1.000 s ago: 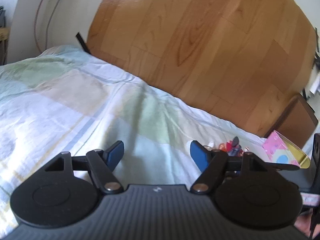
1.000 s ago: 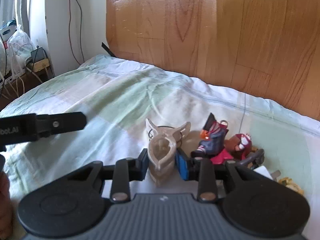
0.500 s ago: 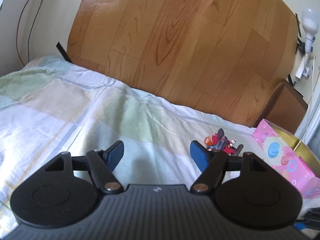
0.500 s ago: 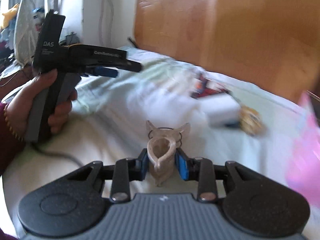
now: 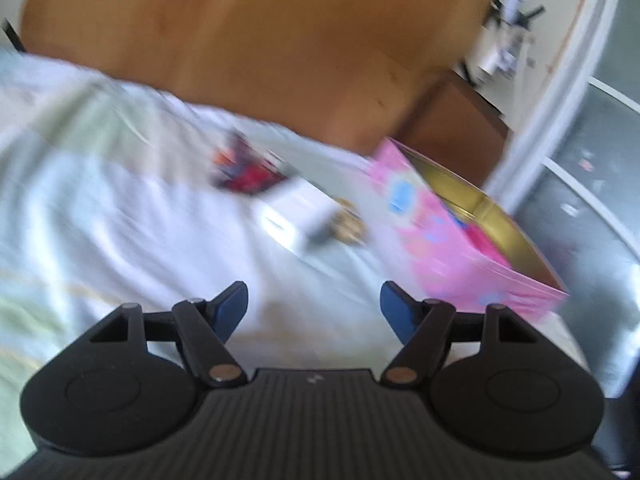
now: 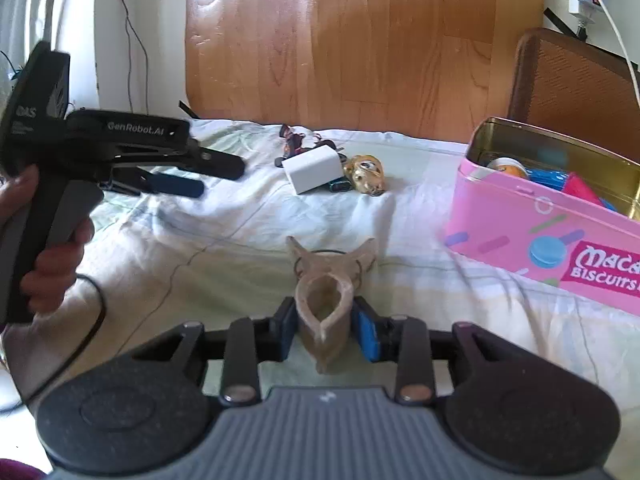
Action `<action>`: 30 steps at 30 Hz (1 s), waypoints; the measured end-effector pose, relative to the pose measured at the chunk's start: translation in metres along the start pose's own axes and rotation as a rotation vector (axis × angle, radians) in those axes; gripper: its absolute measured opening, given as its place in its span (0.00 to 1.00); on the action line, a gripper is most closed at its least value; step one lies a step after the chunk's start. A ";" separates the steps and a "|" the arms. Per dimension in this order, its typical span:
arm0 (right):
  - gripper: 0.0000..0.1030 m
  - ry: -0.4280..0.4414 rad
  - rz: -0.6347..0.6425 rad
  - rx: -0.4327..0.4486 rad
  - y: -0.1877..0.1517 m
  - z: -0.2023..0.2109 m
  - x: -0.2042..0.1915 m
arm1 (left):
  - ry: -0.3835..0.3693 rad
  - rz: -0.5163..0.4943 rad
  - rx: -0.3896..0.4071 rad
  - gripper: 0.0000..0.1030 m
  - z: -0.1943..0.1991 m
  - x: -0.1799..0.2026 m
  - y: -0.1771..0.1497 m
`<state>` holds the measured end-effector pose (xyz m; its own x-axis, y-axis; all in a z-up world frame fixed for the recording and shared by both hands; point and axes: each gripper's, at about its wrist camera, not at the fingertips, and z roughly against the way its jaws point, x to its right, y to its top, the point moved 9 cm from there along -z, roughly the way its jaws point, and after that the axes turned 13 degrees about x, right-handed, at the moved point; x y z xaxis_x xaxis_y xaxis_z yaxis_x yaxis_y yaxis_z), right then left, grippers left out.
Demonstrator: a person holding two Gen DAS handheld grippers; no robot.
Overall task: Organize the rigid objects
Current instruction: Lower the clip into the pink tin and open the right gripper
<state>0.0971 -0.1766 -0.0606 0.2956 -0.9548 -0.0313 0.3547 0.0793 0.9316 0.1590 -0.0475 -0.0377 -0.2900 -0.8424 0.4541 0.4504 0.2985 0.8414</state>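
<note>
Your right gripper (image 6: 325,330) has the tan horned figurine (image 6: 326,300) between its blue pads (image 6: 367,334), and the jaws are opening: the pads stand a little wider than half a second ago, though they look to be touching its sides still. The figurine is a hollow, beak-shaped piece with two pointed horns spreading at the top and a thin dark wire ring behind them. It hangs over the near part of the bed (image 6: 224,240), and the pink biscuit tin (image 6: 540,232), which was a blur at the frame's right edge half a second ago, now sits sharp and close at the bed's right edge, lid off, with coloured things inside.

Your left gripper (image 5: 314,308) is empty, jaws wide apart as before. Its view has swung right and blurred, so the tin (image 5: 448,240) now fills its right side. Toward the headboard edge lie a white block (image 6: 312,170), a gold trinket (image 6: 366,174) touching it, and a dark figure (image 6: 292,142) behind
</note>
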 end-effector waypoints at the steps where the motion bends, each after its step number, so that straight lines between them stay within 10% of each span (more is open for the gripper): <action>1: 0.36 0.007 -0.004 0.002 0.000 0.000 0.000 | -0.024 0.015 -0.025 0.73 0.000 0.009 -0.007; 14: 0.29 0.023 -0.025 0.019 -0.001 0.001 -0.001 | -0.180 0.119 -0.224 0.79 -0.027 0.080 -0.059; 19: 0.29 0.028 -0.035 0.072 0.006 0.007 0.001 | -0.221 0.161 -0.255 0.67 -0.032 0.089 -0.059; 30: 0.28 -0.111 0.061 0.330 0.062 0.029 0.026 | -0.343 0.071 -0.136 0.63 -0.046 0.140 0.000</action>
<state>0.1014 -0.2050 0.0066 0.2024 -0.9780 0.0510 0.0280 0.0578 0.9979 0.1571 -0.1858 0.0127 -0.5097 -0.6160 0.6006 0.5805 0.2690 0.7686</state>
